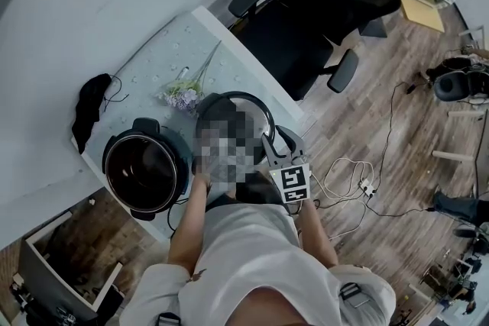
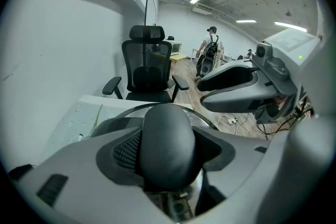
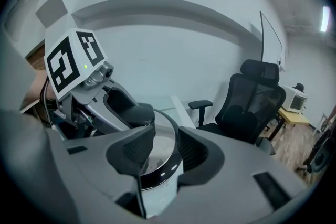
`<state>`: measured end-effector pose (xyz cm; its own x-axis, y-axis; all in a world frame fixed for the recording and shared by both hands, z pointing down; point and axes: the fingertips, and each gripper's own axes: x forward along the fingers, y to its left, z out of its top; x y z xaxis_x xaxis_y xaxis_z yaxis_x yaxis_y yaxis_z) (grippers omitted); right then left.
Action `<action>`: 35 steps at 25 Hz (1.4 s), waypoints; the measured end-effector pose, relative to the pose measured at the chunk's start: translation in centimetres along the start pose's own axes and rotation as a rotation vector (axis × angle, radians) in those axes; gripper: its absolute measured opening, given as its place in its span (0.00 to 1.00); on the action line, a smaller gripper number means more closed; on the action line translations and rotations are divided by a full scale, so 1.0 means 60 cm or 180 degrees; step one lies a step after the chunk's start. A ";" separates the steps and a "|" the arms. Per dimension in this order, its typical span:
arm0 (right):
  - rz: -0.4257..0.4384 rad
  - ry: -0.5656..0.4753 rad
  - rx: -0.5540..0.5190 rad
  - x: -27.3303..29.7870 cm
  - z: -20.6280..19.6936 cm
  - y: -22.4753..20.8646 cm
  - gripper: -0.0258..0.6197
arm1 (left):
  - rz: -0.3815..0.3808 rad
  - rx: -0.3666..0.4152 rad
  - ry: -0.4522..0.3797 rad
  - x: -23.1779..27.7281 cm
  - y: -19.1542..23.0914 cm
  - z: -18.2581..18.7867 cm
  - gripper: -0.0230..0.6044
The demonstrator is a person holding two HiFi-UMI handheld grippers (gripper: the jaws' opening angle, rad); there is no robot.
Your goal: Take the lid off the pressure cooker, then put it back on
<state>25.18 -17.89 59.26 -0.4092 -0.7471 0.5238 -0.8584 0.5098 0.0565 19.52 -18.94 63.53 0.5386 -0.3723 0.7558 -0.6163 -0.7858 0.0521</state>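
The black pressure cooker [image 1: 145,172] stands open at the table's left front, its dark inner pot showing. Its round lid [image 1: 256,104] hangs to the right of it, partly behind a mosaic patch. My left gripper [image 2: 168,155] is shut on the lid's black top handle [image 2: 165,131]; in the head view the patch hides it. My right gripper [image 1: 273,146] holds the lid's edge, and in the right gripper view the chrome lid [image 3: 164,124] with its black rim sits between the pads of that gripper [image 3: 161,150]. The left gripper [image 3: 137,113] shows there on the handle.
The pale table [image 1: 153,57] carries a sprig of purple flowers [image 1: 183,95] and a black cloth [image 1: 90,111] at its left edge. A black office chair [image 1: 321,4] stands behind the table. Cables and a power strip [image 1: 351,179] lie on the wooden floor at right.
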 end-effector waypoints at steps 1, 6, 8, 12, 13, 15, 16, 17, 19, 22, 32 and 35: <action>0.0011 0.0018 0.0004 0.003 -0.006 0.000 0.27 | 0.0010 -0.0003 -0.0005 0.006 -0.001 -0.005 0.49; 0.0062 0.0103 0.0024 0.018 -0.033 0.000 0.27 | 0.0058 -0.0028 -0.0026 0.033 -0.003 -0.029 0.49; 0.0077 0.0129 0.0036 0.023 -0.043 0.000 0.27 | 0.0084 -0.0041 -0.0046 0.042 -0.002 -0.039 0.49; 0.0101 0.0190 0.0043 0.033 -0.062 0.003 0.27 | 0.0115 -0.0073 -0.0088 0.057 -0.001 -0.058 0.49; 0.0106 0.0207 0.0044 0.035 -0.068 0.004 0.27 | 0.0119 -0.0078 -0.0094 0.061 -0.001 -0.063 0.49; 0.0115 0.0239 0.0048 0.036 -0.077 0.005 0.27 | 0.0131 -0.0081 -0.0103 0.066 -0.002 -0.071 0.49; 0.0118 0.0254 0.0049 0.036 -0.081 0.006 0.27 | 0.0139 -0.0082 -0.0108 0.069 -0.003 -0.073 0.49; 0.0119 0.0269 0.0048 0.036 -0.084 0.006 0.27 | 0.0146 -0.0084 -0.0114 0.071 -0.002 -0.076 0.49; 0.0123 0.0293 0.0049 0.037 -0.090 0.007 0.27 | 0.0149 -0.0084 -0.0127 0.075 -0.001 -0.079 0.49; 0.0128 0.0313 0.0052 0.038 -0.096 0.009 0.27 | 0.0148 -0.0064 -0.0135 0.080 0.000 -0.085 0.49; 0.0101 0.0361 0.0056 0.036 -0.106 0.022 0.27 | 0.0150 0.0042 -0.0121 0.096 0.001 -0.100 0.49; 0.0083 0.0365 0.0055 0.034 -0.107 0.026 0.27 | 0.0154 0.0077 -0.0128 0.098 0.003 -0.105 0.49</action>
<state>24.99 -15.87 65.89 -0.3944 -0.6795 0.6187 -0.8536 0.5203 0.0274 18.98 -18.17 72.11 0.5314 -0.4294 0.7302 -0.6284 -0.7779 -0.0001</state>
